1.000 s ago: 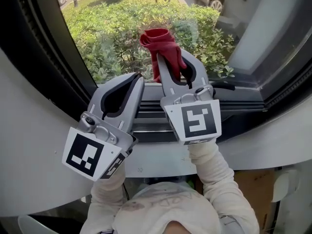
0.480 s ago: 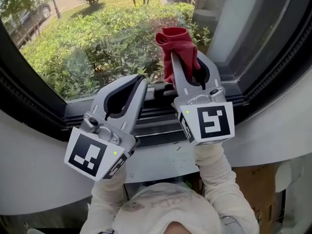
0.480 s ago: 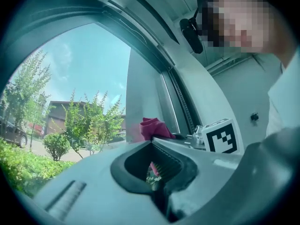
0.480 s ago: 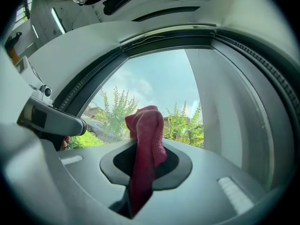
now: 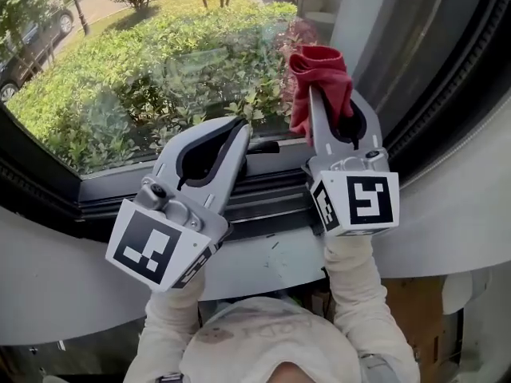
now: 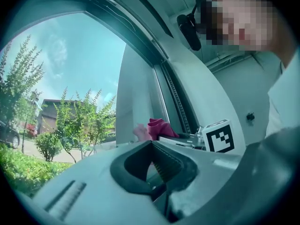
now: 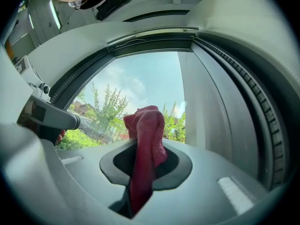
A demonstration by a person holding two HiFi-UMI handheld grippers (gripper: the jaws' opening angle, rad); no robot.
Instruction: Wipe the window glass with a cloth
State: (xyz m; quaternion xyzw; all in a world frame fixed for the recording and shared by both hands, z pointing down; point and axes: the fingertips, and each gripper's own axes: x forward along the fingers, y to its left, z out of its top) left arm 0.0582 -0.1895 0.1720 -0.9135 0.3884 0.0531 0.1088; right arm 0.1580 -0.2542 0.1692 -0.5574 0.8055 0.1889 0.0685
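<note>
Bunched red cloth [image 5: 321,74], upright, pinched low, close to clear window glass [image 5: 160,62] near its right edge

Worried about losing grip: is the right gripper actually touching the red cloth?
Touching. The right gripper view shows the red cloth pinched between the right gripper's jaws, its bunched end sticking past them.

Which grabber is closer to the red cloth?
Right. The right gripper is clamped on the cloth; the left gripper is shut and empty, off to its left, not touching.
</note>
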